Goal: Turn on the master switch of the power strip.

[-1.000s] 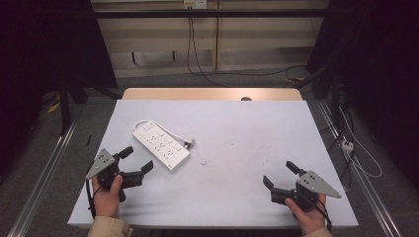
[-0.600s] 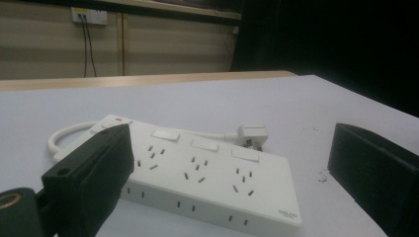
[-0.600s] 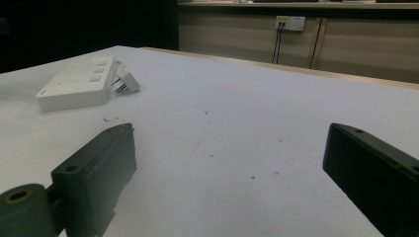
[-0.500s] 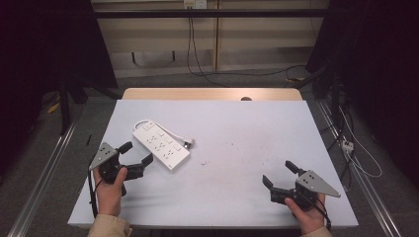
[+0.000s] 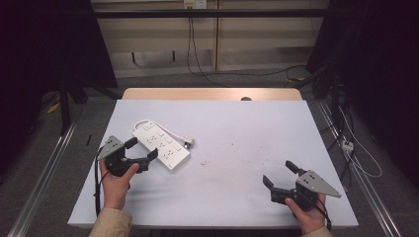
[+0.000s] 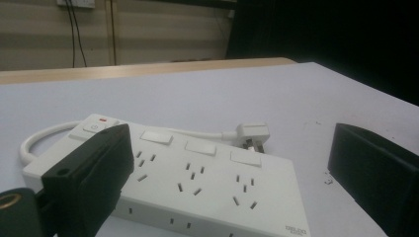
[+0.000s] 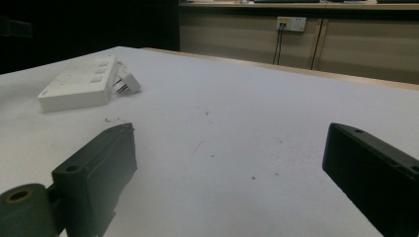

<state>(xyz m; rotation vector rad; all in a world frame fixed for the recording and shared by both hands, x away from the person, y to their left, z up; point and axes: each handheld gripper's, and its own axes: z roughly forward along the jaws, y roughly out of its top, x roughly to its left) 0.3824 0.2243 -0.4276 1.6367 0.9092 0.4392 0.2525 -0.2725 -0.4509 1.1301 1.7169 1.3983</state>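
A white power strip [image 5: 160,143] with several sockets lies at the left of the white table [image 5: 247,128], with its short cord and plug [image 5: 188,143] curled beside it. My left gripper [image 5: 143,148] is held just at the strip's near long side, open, its jaws spread wide and empty. In the left gripper view the power strip [image 6: 197,182] lies close ahead between the jaws of the left gripper [image 6: 232,148], and the plug [image 6: 252,133] is behind it. My right gripper [image 5: 277,172] hovers open and empty near the front right edge. The right gripper view has the power strip [image 7: 79,81] far off.
A wooden strip [image 5: 207,94] borders the table's far edge. Small crumbs [image 5: 203,162] lie to the right of the power strip. Cables hang from a wall socket [image 5: 193,4] behind the table. Metal rails run along the floor on both sides.
My left gripper has moved forward and to the right, up to the power strip's near side. The right gripper has barely shifted.
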